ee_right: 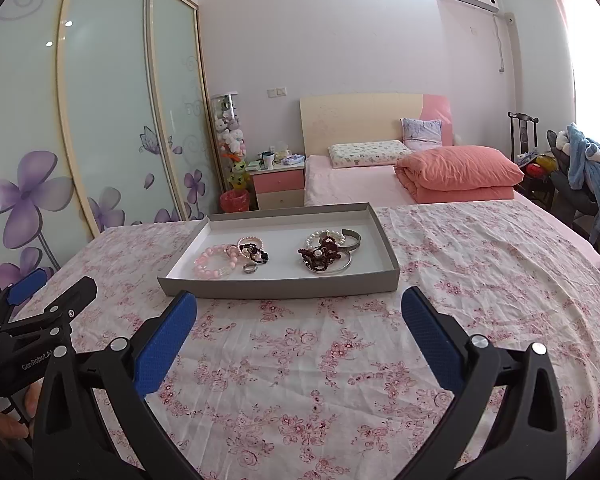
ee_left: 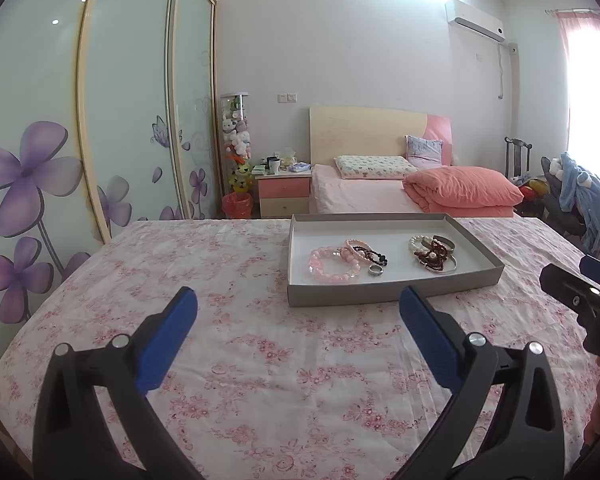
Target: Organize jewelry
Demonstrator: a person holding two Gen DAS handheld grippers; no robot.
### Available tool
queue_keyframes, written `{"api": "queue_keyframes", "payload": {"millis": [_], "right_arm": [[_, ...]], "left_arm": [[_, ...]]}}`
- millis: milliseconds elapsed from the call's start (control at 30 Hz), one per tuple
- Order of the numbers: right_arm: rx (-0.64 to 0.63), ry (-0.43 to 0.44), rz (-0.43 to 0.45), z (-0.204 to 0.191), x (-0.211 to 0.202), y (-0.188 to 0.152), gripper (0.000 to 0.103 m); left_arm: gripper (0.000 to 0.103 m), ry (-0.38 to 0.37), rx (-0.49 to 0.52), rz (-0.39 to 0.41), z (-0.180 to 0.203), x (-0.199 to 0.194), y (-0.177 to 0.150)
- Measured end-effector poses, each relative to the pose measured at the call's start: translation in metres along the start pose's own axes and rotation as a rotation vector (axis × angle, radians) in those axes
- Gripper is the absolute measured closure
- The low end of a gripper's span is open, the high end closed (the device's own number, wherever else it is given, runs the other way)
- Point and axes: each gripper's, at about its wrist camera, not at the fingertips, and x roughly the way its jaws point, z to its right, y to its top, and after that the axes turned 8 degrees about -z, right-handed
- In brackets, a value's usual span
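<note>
A shallow grey tray [ee_left: 388,293] [ee_right: 284,286] lies on a table with a pink floral cloth. Inside on the left lie pink bead bracelets [ee_left: 332,266] [ee_right: 216,264], a dark bead bracelet [ee_left: 374,255] [ee_right: 258,254] and a silver ring [ee_left: 376,271] [ee_right: 250,268]. On the right lie a dark red bead tangle with pearls [ee_left: 434,256] [ee_right: 320,256] and silver bangles [ee_left: 446,242] [ee_right: 352,238]. My left gripper [ee_left: 298,300] is open and empty, short of the tray's near wall. My right gripper [ee_right: 300,304] is open and empty, just before the tray.
The floral cloth [ee_left: 260,360] [ee_right: 480,280] covers the table around the tray. A bed with an orange quilt [ee_left: 460,192] stands behind, a nightstand [ee_left: 284,192] at its left, glass wardrobe doors [ee_left: 100,120] along the left wall, and a chair with blue clothes [ee_left: 580,196] at right.
</note>
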Motion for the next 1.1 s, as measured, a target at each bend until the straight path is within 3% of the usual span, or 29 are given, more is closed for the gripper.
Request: {"api": "queue_keyframes", "payload": {"millis": [1100], "right_arm": [[0.000,0.000,0.000,0.0008,0.0000,0.0011,0.002]], "left_arm": [[0.004,-0.020,0.005,-0.006,0.0034,0.0017,0.0018]]}}
